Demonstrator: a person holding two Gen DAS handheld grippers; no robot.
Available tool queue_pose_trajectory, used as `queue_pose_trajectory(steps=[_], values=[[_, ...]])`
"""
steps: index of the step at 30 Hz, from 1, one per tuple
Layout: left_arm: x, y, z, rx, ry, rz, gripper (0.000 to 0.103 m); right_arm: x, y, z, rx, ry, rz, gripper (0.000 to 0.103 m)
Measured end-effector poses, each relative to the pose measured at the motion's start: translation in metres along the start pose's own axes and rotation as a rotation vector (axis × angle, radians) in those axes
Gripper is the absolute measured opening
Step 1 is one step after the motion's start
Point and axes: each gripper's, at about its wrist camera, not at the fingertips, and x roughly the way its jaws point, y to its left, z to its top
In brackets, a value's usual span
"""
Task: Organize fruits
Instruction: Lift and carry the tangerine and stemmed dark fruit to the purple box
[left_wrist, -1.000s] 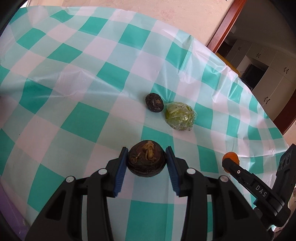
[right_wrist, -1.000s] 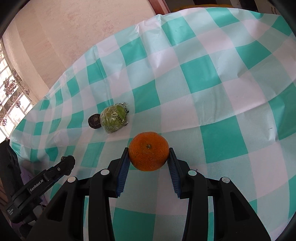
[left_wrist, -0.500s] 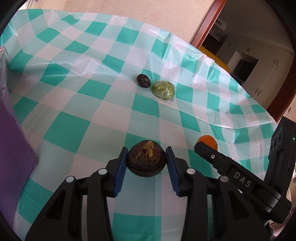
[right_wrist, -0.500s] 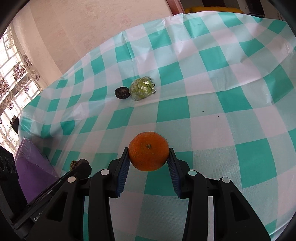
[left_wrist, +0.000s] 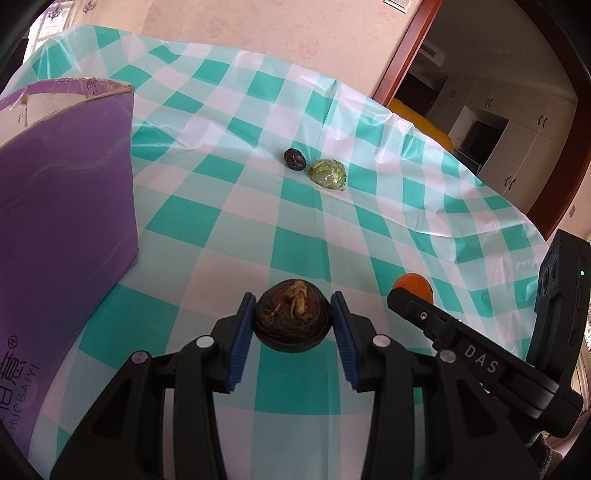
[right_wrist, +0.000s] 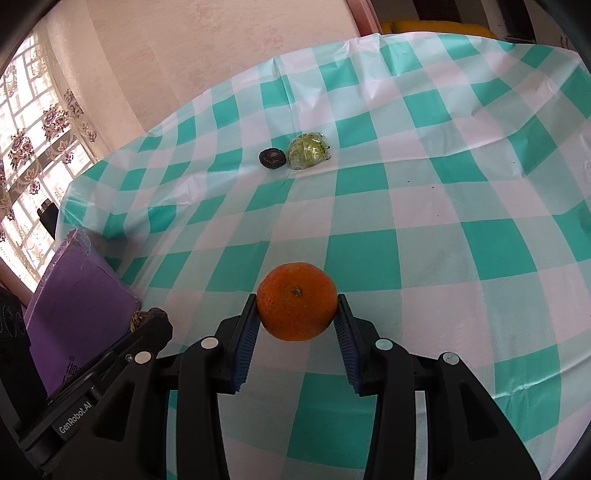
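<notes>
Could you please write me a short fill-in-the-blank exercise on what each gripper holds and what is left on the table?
1. The right gripper is shut on the ____.
2. The left gripper is shut on a dark ____ fruit.
3. On the checked cloth, a small dark fruit lies beside a wrapped ____ fruit.
4. The box near the left gripper is ____ in colour.

Missing words: orange; brown; green; purple

Black left tool (left_wrist: 293, 325), blue ribbed pads (left_wrist: 240, 345), silver screws, white "DAS" lettering
</notes>
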Motion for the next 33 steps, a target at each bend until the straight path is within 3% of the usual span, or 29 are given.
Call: queue_pose_trajectory(steps=[10,20,33], values=[[-0.023,0.008,-0.008,-0.007,-0.059,0.008,0.042,-0.012,0.019,-0.017,-0.05,0.001,0.017,0.04],[-0.076,0.013,-0.028,0.053,-0.178,0.049,0.042,-0.026,0.047,-0.027,-0.099,-0.058,0.072,0.04],[-0.197,0.037,-0.024,0.071,-0.495,0.238,0.042,-0.052,0.133,-0.031,-0.288,-0.146,0.204,0.04]])
